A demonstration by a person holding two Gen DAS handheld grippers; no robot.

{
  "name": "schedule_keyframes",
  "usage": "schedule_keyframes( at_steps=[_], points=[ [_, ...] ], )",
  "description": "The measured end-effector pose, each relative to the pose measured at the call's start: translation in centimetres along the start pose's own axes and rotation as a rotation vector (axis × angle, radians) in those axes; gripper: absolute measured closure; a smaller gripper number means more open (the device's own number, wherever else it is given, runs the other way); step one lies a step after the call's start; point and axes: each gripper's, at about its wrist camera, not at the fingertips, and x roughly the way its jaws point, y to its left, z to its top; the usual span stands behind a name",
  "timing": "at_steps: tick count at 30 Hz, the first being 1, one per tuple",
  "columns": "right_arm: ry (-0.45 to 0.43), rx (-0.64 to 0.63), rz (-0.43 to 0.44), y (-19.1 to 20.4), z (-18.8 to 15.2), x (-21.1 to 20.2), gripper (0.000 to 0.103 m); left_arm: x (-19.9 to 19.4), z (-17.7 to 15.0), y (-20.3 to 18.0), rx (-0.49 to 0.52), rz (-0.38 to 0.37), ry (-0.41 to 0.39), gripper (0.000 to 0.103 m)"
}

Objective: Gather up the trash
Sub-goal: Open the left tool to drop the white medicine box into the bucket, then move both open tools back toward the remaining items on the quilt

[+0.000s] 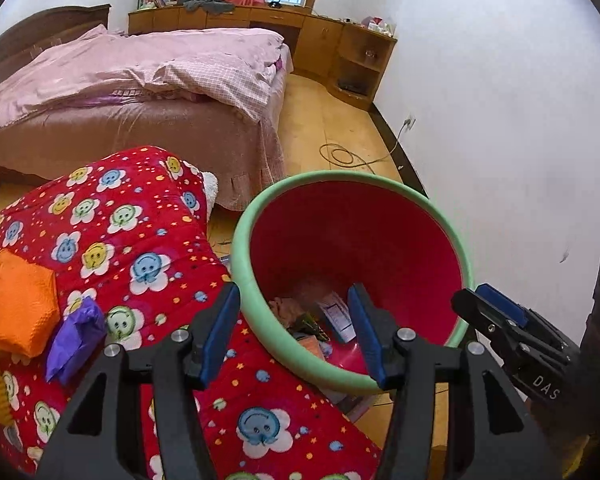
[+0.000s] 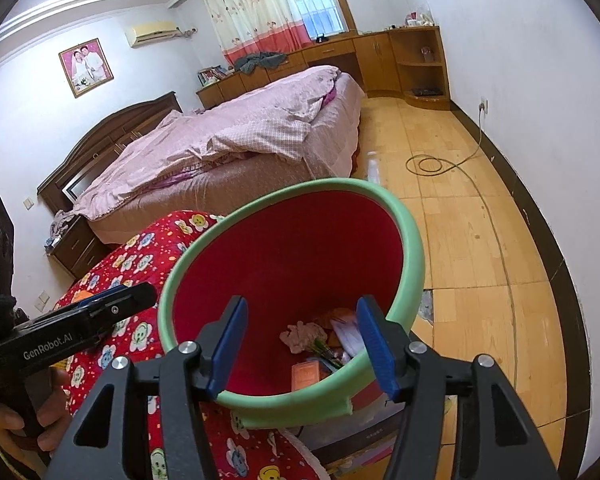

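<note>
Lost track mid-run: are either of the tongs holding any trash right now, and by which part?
Nothing is held. The left tongs and right tongs are both open and empty, poised over the red plastic bin with a green rim.

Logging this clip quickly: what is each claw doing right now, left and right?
Left claw: open, holding nothing, over the red bin.
Right claw: open, holding nothing, over the same bin.
</note>
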Motion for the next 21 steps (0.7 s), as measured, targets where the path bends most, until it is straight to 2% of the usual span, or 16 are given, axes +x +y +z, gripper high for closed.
schedule_keyframes(
  at_steps=[10,21],
  points=[
    [-0.009,0.001,0.029,1.9,-0.9,-1.5,0.039,-3.8,-0.7,1.5,-0.04,0.012,-0.034,0.047],
    [0.004,-0.026,0.061,5.0,-2.0,-2.6,0.037,-8.2,-3.2,4.6,-0.106,0.061,-0.059,0.047]
  ],
)
